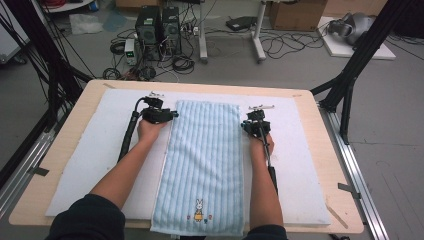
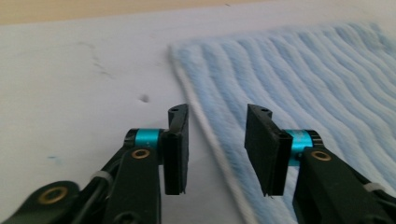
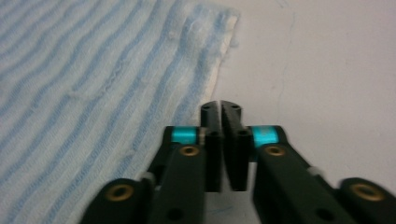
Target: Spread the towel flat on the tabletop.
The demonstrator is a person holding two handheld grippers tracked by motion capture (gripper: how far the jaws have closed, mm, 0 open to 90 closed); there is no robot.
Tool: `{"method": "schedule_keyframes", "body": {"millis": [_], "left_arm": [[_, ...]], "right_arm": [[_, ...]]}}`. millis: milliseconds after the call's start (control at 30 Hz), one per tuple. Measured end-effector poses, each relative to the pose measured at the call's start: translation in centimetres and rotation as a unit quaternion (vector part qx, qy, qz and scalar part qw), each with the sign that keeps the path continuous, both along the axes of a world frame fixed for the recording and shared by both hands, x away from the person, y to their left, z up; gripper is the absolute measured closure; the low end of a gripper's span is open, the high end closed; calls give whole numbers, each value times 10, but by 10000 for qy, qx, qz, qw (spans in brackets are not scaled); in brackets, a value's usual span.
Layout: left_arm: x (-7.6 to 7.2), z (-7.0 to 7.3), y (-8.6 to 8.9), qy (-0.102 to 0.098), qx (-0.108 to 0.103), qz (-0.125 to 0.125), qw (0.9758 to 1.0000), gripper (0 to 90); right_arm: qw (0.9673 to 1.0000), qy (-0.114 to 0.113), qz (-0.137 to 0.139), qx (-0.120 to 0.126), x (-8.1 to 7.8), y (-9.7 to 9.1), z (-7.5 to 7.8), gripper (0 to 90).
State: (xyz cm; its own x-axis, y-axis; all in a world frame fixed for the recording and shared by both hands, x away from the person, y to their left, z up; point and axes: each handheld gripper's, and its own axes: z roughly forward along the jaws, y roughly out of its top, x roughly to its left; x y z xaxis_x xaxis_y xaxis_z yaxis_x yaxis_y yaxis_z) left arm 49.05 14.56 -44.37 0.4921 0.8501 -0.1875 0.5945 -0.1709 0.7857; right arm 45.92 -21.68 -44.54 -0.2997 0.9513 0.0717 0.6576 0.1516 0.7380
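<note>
the left gripper (image 1: 169,115) sits at the left long edge of the towel (image 1: 204,165), near its far corner. in the left gripper view its jaws stand partly open, straddling the towel's white hem (image 2: 205,130), and the pads press on nothing. to do this step well, i'd judge the jaws should come lower and further in over the corner, so the lower pad slides under the hem before they close; closing where they stand may catch only the hem's outer fringe, or the white mat (image 1: 95,150) beneath.

the towel lies flat and lengthwise down the middle of the mat on the worktop (image 1: 65,145), its near end hanging over the front edge.

the right gripper (image 1: 246,125) rests just beside the towel's right long edge, near the other far corner. in the right gripper view its jaws are pressed together with nothing between them, and the towel corner (image 3: 219,28) lies ahead and to the side. it would need to open and shift over the edge to match the other side, so both corners lift evenly.

no writing can be read; the towel bears a small rabbit figure (image 1: 199,210) near its front end.
</note>
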Motion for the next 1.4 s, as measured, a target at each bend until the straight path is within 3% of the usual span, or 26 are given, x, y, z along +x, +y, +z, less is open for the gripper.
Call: {"method": "schedule_keyframes", "body": {"millis": [67,133,167,200,233,300,333,400,433,500,567,633,667,733,833,900,1000,1067,1100,1133,1167,1233,1300,1333,1367,1400], "left_arm": [[-2,-3,-7,37,242,-180,9995,665],[-4,-3,-10,-39,376,-150,9992,670],[-6,-3,-12,-137,545,-206,9982,708],[-7,-4,-13,-253,697,-272,9969,842],[-7,-4,-14,-284,730,-234,9967,873],[-5,-5,-14,-327,747,-16,9967,880],[-4,-6,-13,-326,690,93,9970,880],[-3,-7,-13,-314,588,189,9976,880],[-3,-7,-13,-316,609,194,9975,879],[-3,-6,-13,-308,604,247,9974,855],[-4,-6,-14,-191,355,304,9987,724],[-7,-5,-15,-151,366,279,9988,558],[-9,-5,-14,-183,385,219,9989,549],[-15,-5,-10,-278,402,153,9987,550],[-22,-7,0,-264,163,136,9994,575],[-26,-6,4,-215,-12,-7,9998,635],[-29,-7,0,-132,145,-268,9994,720],[-31,-7,-5,-249,445,-277,9983,777],[-31,-6,-7,-372,657,-296,9967,859],[-31,-6,-9,-453,827,-247,9952,879],[-30,-6,-9,-473,879,-80,9950,883],[-29,-6,-7,-359,691,100,9969,883],[-30,-6,-7,-364,658,110,9971,864],[-30,-6,-6,-333,684,141,9970,793],[-30,-5,-4,-244,619,223,9975,665],[-30,-5,-1,-200,450,306,9983,584]], "right_arm": [[9998,-31,52,187,-4,-1,1,772],[9995,-70,153,284,-9,-1,4,735],[9988,-38,243,425,-12,-1,5,706],[9980,33,360,514,-13,-2,5,688],[9976,114,466,500,-15,0,5,676],[9970,202,642,392,-19,5,4,695],[9966,224,728,308,-20,8,3,814],[9954,122,915,-266,-23,18,3,884],[9951,77,893,-418,-23,21,4,887],[9964,24,702,-465,-20,23,3,888],[9977,-94,380,-562,-16,21,2,887],[9996,-87,179,-195,-15,17,0,869],[9997,-113,147,-153,-15,16,0,807],[9995,-128,244,-163,-19,14,0,733],[9992,-182,350,-29,-29,5,4,700],[9990,-145,411,141,-37,-1,6,666],[9979,-16,601,250,-52,-5,6,655],[9965,199,785,203,-61,-5,7,633],[9960,125,842,254,-69,-4,8,636],[9950,111,940,326,-75,-4,8,634],[9941,149,1028,310,-81,-2,9,630],[9929,218,1155,200,-95,1,7,610],[9920,269,1232,99,-108,3,5,601],[9917,242,1259,76,-115,3,5,600],[9914,240,1284,50,-119,4,4,600],[9914,249,1286,-2,-122,4,4,600]]}}
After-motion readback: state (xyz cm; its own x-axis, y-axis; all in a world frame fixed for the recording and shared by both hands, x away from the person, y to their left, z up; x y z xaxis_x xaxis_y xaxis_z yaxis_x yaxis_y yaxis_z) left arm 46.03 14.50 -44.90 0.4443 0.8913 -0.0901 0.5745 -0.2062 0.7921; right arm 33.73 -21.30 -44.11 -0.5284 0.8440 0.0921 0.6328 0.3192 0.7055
